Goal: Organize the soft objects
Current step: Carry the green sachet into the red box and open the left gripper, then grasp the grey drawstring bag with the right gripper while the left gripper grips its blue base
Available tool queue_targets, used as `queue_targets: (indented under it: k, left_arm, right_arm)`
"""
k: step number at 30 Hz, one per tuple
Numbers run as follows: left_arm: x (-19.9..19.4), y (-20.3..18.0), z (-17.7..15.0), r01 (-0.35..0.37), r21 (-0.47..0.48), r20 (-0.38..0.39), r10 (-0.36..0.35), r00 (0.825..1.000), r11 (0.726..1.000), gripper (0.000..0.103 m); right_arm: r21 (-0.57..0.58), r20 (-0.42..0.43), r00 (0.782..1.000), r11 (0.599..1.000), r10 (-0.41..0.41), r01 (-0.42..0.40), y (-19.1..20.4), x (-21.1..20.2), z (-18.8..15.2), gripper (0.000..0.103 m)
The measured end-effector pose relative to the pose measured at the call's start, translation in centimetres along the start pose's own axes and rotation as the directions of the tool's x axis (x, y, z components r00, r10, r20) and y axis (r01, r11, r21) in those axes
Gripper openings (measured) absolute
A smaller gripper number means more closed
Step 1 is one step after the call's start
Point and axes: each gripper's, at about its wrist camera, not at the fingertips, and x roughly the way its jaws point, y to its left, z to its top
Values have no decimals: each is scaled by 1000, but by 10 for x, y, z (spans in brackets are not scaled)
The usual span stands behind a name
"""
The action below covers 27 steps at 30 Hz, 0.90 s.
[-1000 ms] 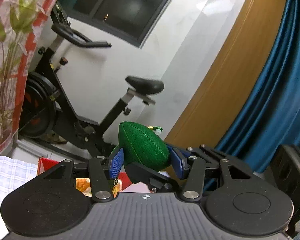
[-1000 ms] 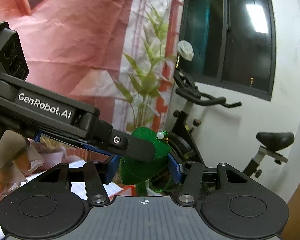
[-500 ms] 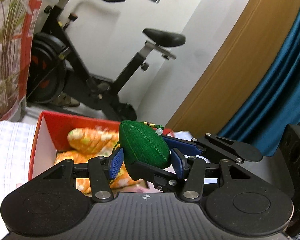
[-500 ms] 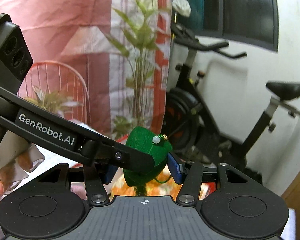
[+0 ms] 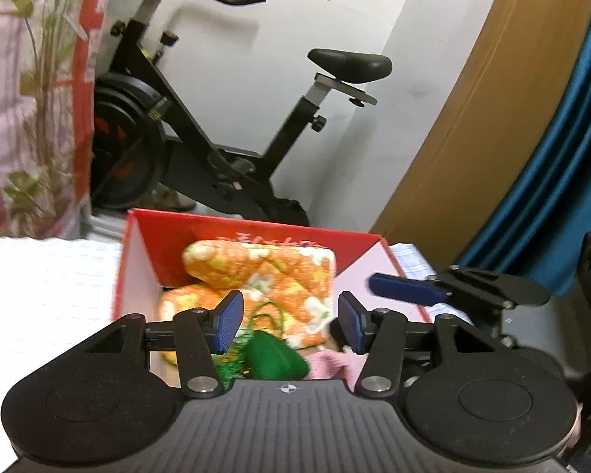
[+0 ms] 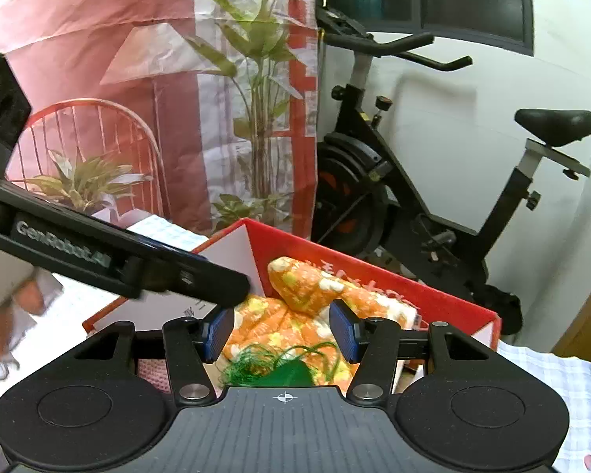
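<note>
The green stuffed toy [image 5: 274, 358] lies loose in the red box [image 5: 138, 272], just below and nearer than both grippers. The left gripper [image 5: 289, 321] and right gripper [image 6: 281, 331] hang over it half-spread, holding nothing. The toy's long axis runs roughly crosswise. Behind it sit orange flowered cushions [image 5: 256, 272]. The left gripper's arm reads "GenRobot.AI" [image 6: 63, 246].

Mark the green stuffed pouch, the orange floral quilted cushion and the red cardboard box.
green stuffed pouch [image 5: 274, 358], left wrist view, middle of body
orange floral quilted cushion [image 5: 264, 266], left wrist view, top face
red cardboard box [image 6: 378, 282], right wrist view, far wall
</note>
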Motion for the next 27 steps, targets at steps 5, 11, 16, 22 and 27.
queue_targets:
  k: [5,11,16,22,27]
  left_arm:
    - [-22,3,-8,-31,14,18,31,999,999,56]
    - [-54,7,-26,-49,24,67,48,997,998,56]
    - [-74,6,-45,-76,66,91,70,993,995,57]
    - [-86,8,-72,-129,80,92,121,988,988,57]
    - [-82,16,-92,-132,55,64,128,990,990,57]
  right_arm:
    - [21,7,1000,1000,-19,18,-5,-15,-8,50]
    - [33,19,999,999,-28,27,-6,-39,-24,50]
    - [10,39,999,1000,-30,29,1,-61,-38,50]
    - [13,71,997,999,-35,34,11,-85,-60,50]
    - [54,101,993,997,-54,49,16,-101,-86,50]
